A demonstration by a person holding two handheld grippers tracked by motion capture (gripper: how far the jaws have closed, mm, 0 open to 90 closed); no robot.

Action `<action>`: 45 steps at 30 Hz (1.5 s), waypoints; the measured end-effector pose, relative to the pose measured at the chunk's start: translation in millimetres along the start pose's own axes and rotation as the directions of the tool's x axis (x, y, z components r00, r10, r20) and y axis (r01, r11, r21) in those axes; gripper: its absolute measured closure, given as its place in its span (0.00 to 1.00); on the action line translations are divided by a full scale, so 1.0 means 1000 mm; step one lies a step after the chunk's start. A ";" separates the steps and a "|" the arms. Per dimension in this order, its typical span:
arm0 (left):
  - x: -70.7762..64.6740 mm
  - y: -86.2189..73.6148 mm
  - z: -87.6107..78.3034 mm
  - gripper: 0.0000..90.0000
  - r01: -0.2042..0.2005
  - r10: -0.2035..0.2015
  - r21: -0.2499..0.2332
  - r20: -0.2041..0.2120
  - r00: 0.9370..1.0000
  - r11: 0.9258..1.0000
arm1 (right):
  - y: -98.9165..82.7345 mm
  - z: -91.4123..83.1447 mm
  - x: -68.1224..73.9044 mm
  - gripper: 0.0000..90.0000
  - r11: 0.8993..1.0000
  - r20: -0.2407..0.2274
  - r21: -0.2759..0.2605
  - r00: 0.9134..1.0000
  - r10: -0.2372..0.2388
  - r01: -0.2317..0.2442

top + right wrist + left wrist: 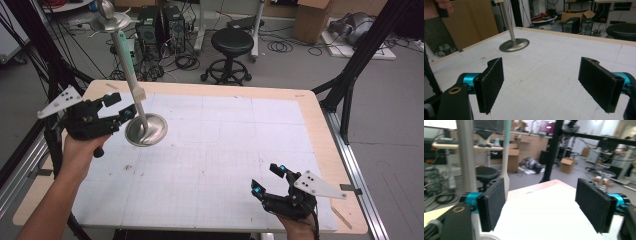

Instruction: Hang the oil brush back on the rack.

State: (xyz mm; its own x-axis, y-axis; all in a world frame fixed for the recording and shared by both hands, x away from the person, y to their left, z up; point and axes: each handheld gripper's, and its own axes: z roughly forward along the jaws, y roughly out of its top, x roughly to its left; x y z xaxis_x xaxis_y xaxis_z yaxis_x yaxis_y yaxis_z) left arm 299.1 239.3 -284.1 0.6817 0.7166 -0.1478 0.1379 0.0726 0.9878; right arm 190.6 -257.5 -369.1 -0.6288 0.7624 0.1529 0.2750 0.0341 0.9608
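L gripper [119, 106]: far-left of white gridded table [225, 150], jaws spread wide, gripping nothing.
Stand: tall silver metal stand w/ round base [146, 129], just beside L gripper.
R gripper [267, 180]: near-right edge, jaws spread, empty.

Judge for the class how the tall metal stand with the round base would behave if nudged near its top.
The stand would probably tip rather than slide: its pole is tall and thin over a small round base. A dish near its top likely makes it top-heavy. Its polished metal may slip between the left gripper's open jaws.
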 end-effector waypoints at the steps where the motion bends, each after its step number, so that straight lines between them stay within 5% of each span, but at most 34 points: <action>1: -0.004 -0.007 -0.004 0.22 -0.019 0.019 -0.005 0.019 1.000 1.000 | 0.000 -0.001 -0.001 0.21 1.000 0.010 0.001 1.000 0.002 -0.002; 7: -0.019 -0.046 -0.022 0.18 -0.045 0.047 -0.021 0.121 0.992 0.999 | -0.005 -0.010 -0.008 0.21 1.000 0.053 0.014 0.999 -0.012 0.011; 10: -0.027 -0.066 -0.028 0.18 -0.042 0.042 -0.003 0.166 0.985 0.999 | -0.011 -0.013 -0.014 0.21 1.000 0.056 0.000 0.998 0.021 -0.021; 19: -0.033 -0.112 -0.047 0.21 -0.058 0.053 0.030 0.156 0.986 0.998 | -0.026 -0.018 -0.013 0.21 0.999 0.074 0.036 0.997 -0.005 0.003; 25: -0.028 -0.116 -0.052 0.21 -0.033 0.031 0.018 0.131 0.991 0.999 | -0.029 -0.021 -0.011 0.21 1.000 0.085 0.028 0.996 -0.005 0.002; 45: -0.030 -0.126 -0.054 0.21 -0.028 0.020 0.062 0.136 0.991 0.998 | -0.030 -0.018 -0.009 0.21 0.999 0.089 0.039 0.996 -0.007 0.004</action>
State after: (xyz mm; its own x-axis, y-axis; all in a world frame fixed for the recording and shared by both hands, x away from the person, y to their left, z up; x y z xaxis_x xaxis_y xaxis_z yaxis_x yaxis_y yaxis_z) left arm 222.7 246.0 -401.2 0.7754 0.6172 -0.1337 0.1629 0.0091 0.9866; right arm 175.5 -277.2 -394.8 -0.5637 0.8165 0.1250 0.3010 0.0621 0.9516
